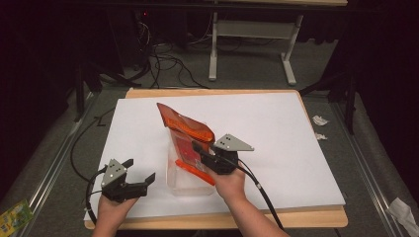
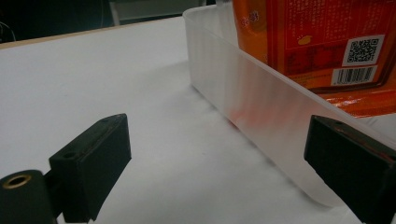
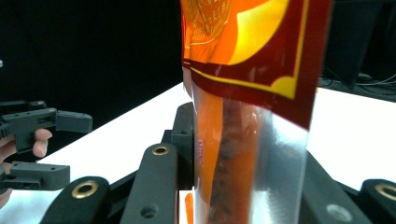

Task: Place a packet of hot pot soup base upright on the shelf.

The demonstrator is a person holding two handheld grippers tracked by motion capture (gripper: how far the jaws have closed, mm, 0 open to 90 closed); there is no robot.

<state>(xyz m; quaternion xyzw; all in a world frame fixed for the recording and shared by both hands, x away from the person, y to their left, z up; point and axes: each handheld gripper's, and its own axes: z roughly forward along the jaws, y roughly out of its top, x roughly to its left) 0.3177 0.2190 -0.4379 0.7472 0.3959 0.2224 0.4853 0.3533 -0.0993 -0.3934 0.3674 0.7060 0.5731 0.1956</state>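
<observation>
Left gripper (image 1: 141,173): lowest in the high view, left of the clear tub, jaws spread wide with nothing between them; in its own view one jaw stands over the white sheet and the other just beside the tub's near wall.
Left hand (image 1: 111,207): wrapped around the left gripper's body, at the near edge of the worktop, left of the tub.
White sheet (image 1: 276,133): covers most of the worktop; the tub stands on it.
Worktop (image 1: 316,217): wooden, showing as a rim around the sheet, under the tub.
Clear tub (image 1: 185,185): translucent and rectangular, on the near middle of the sheet, between the two grippers.
Orange packet (image 1: 185,126): stands tilted inside the tub, its top leaning up and away past the tub's far end; the printed face with barcode and QR code shows in the left gripper view, above the tub wall.
Right gripper (image 1: 200,153): at the tub's right side, clenched on the orange packet; in its own view the packet's clear lower film and orange-red upper part stand pinched between the black jaws.
Right hand (image 1: 230,185): holds the right gripper, just right of the tub.
</observation>
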